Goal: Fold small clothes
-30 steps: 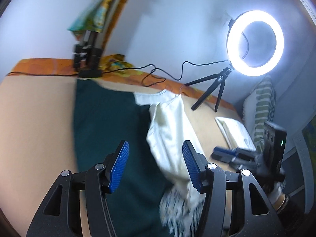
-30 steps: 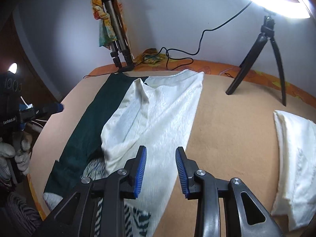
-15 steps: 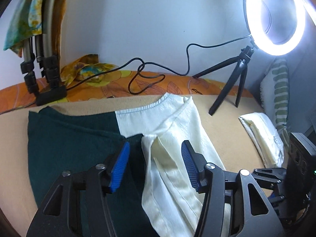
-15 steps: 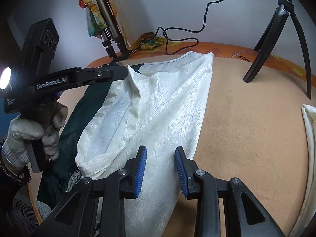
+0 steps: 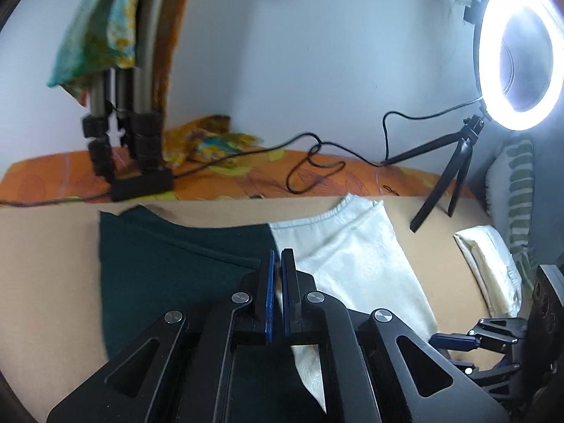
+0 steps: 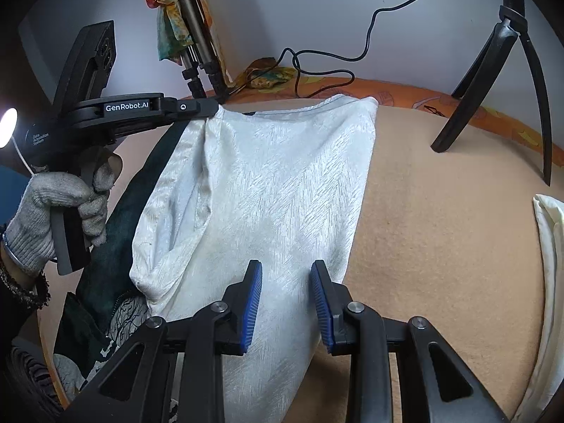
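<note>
The left hand-held gripper (image 5: 277, 292) had been standing wide over the garment a second before; now its blue pads had come together, with a sliver of pale fabric showing between them. In the right wrist view its tip (image 6: 211, 107) sat at the far left corner of the cream, herringbone-textured cloth garment (image 6: 268, 190), right at the waistband edge, so it looked pinched onto that folded-over edge. It had also travelled forward and down to get there, from the near part of the cloth to the top.

The garment itself lay spread on the tan blanket-covered bed (image 6: 440, 229), its left side doubled over and overlapping a dark green fabric garment (image 5: 169, 268) beside it. The right hand-held gripper (image 6: 286, 303) hovered low over the near end of the cream cloth, jaws partly apart with the fabric below them and nothing clamped; it had barely shifted.

With one corner secured, the fold probably stood ready to begin once the right side took its own hold. A folded cream cloth bundle (image 5: 490, 264) waited off to the right of both grippers.
</note>
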Tool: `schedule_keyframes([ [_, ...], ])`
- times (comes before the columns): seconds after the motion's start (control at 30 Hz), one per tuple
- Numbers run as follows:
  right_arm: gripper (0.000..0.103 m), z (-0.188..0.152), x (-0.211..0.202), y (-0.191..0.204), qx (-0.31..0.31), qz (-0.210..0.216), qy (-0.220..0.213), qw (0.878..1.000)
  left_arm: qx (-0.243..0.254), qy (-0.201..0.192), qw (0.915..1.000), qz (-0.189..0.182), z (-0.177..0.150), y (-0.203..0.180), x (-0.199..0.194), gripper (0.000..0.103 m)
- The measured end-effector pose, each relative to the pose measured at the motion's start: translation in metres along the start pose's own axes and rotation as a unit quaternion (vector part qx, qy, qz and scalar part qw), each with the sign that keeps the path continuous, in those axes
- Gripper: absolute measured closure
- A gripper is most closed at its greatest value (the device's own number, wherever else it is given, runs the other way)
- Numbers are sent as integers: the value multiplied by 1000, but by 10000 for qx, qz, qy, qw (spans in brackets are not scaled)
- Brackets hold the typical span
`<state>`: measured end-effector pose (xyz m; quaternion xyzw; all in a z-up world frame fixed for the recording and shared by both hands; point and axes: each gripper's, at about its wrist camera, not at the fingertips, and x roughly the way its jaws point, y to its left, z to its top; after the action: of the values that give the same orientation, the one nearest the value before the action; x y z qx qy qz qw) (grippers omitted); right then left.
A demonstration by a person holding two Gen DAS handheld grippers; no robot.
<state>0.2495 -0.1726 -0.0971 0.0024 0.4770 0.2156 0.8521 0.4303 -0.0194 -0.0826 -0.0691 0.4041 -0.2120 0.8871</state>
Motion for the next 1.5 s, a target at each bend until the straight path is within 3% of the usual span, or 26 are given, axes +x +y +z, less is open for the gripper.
schedule_keyframes([
  [0.07,74,3,2,3,-62,-85,46,9999,-26,28,10000,54,3,5,-8,75],
  [0.1,75,5,2,3,-88,-139,81,9998,-1,-10,9999,129,4,8,-15,68],
  [0.2,74,19,3,1,-118,-389,16,9992,-4,-172,9997,199,6,27,-35,64],
  [0.27,73,32,3,-4,-81,-443,-76,9990,-113,-152,9997,173,6,44,-42,47],
  [0.3,71,40,4,-7,-65,-471,-123,9988,-183,-158,9995,199,5,54,-45,44],
  [0.37,69,55,9,-16,-7,-441,-177,9989,-282,-84,9992,255,3,71,-48,43],
  [0.5,47,77,20,-33,86,-484,-260,9985,-426,229,9986,194,-3,96,-36,43],
  [0.67,47,96,40,-52,251,-286,-234,9990,-418,481,9977,228,-8,106,-9,43],
  [0.9,47,113,61,-65,321,-84,-286,9990,-602,271,9978,61,0,112,14,43],
  [1.0,47,123,68,-68,383,24,-300,9988,-562,222,9982,-43,5,111,21,43],
  [1.1,46,130,73,-66,374,119,-303,9988,-570,195,9982,-42,9,111,26,55],
  [1.13,49,132,75,-65,366,111,-303,9988,-611,249,9978,-116,10,112,29,78],
  [1.17,59,133,76,-65,362,126,-285,9989,-672,313,9971,-158,10,113,32,94],
  [1.3,92,135,81,-62,387,169,-200,9989,-613,252,9975,-260,10,109,32,98],
  [1.5,100,136,66,-57,437,232,-345,9982,-696,24,9962,-521,15,100,12,99],
])
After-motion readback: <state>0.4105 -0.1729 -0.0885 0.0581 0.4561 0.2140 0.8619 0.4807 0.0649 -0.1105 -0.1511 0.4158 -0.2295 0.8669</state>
